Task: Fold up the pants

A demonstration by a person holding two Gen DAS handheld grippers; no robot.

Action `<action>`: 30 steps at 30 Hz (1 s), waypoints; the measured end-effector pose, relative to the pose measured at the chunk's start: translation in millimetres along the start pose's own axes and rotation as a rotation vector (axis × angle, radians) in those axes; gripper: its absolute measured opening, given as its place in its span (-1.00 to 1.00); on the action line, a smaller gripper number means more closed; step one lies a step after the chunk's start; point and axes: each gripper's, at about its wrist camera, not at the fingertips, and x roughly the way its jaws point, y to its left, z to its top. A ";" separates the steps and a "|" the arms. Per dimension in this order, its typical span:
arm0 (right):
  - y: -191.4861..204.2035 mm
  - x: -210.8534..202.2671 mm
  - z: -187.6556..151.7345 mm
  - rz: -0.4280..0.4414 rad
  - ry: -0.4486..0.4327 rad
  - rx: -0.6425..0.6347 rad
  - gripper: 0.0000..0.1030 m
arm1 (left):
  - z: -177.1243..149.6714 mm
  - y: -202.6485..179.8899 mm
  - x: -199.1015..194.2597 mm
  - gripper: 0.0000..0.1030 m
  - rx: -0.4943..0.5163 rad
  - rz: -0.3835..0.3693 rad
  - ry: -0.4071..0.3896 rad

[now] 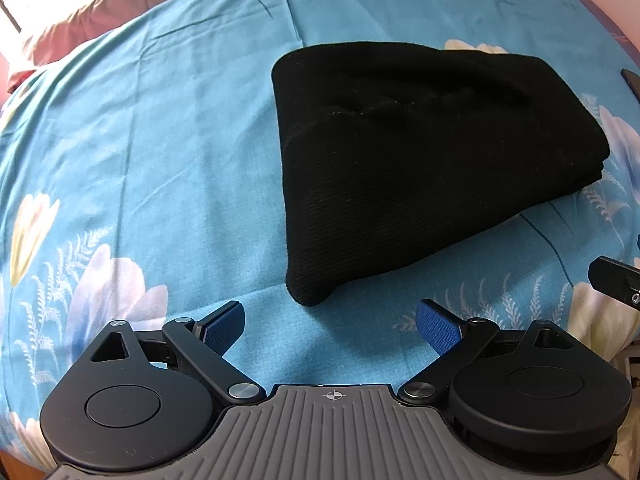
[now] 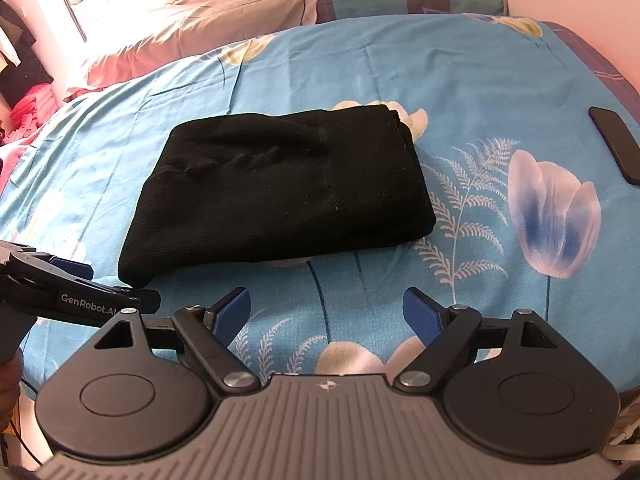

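The black pants point(image 1: 404, 152) lie folded into a compact bundle on the blue flowered bedsheet point(image 1: 160, 152). In the left wrist view my left gripper point(image 1: 330, 314) is open just short of the bundle's near corner, with nothing between its blue pads. In the right wrist view the same pants point(image 2: 276, 188) lie ahead of my right gripper point(image 2: 326, 304), which also stands open and empty over the sheet point(image 2: 480, 80). My left gripper point(image 2: 76, 280) shows at the left edge of that view, beside the bundle's near left corner.
A dark phone point(image 2: 616, 148) lies on the sheet at the right. Pink-beige pillows and bedding point(image 2: 224, 12) are piled at the head of the bed. Clothes point(image 2: 24, 80) hang or lie at the far left. The bed's near edge is just below both grippers.
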 end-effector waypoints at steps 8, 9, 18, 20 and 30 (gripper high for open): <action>1.9 3.9 0.8 0.007 0.011 -0.005 0.67 | 0.7 2.8 2.3 1.00 0.001 -0.011 0.011; 2.0 4.3 1.0 0.008 0.012 -0.006 0.67 | 0.9 3.0 2.7 1.00 0.001 -0.011 0.013; 3.7 6.4 1.7 0.014 0.016 -0.008 0.67 | 1.2 4.4 3.5 1.00 0.003 -0.017 0.017; 3.7 6.6 1.8 0.016 0.016 -0.009 0.67 | 1.3 4.4 3.6 1.00 0.005 -0.018 0.017; 4.4 9.4 2.1 0.024 0.024 -0.005 0.67 | 1.3 3.8 4.6 1.00 0.017 -0.021 0.024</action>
